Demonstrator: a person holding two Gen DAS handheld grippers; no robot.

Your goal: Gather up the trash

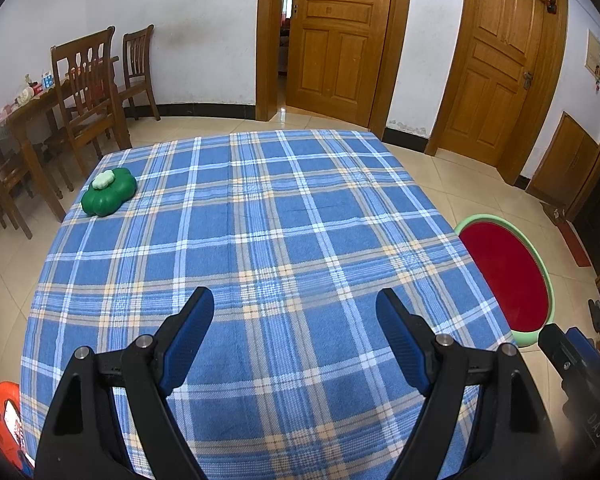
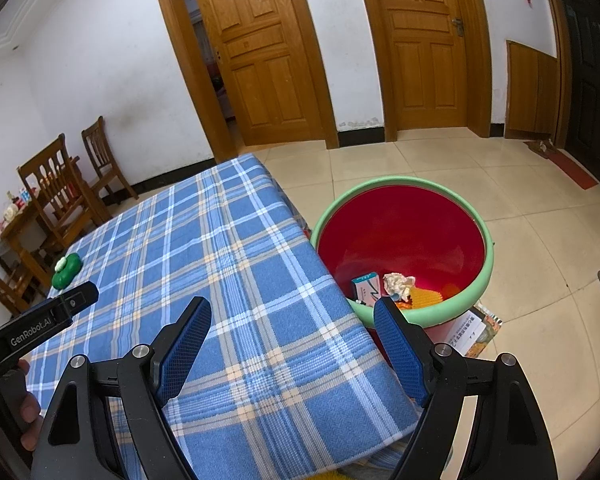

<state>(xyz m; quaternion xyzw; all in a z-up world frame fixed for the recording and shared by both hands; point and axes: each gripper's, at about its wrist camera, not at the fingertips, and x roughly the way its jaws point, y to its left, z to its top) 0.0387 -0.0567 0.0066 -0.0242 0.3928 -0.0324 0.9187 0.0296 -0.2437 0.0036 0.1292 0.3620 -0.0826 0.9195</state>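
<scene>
A red bin with a green rim (image 2: 404,240) stands on the floor at the table's right side; it also shows in the left wrist view (image 1: 504,276). Inside lie a small teal box (image 2: 366,285), a crumpled paper ball (image 2: 398,283) and orange pieces (image 2: 428,298). My left gripper (image 1: 295,312) is open and empty above the near part of the blue plaid tablecloth (image 1: 260,220). My right gripper (image 2: 292,320) is open and empty over the table's right edge, next to the bin.
A green flower-shaped object with a white top (image 1: 109,191) sits at the table's far left corner. Wooden chairs (image 1: 90,92) and a side table stand left. A booklet (image 2: 480,332) lies on the floor by the bin. An orange object (image 1: 4,420) is at lower left.
</scene>
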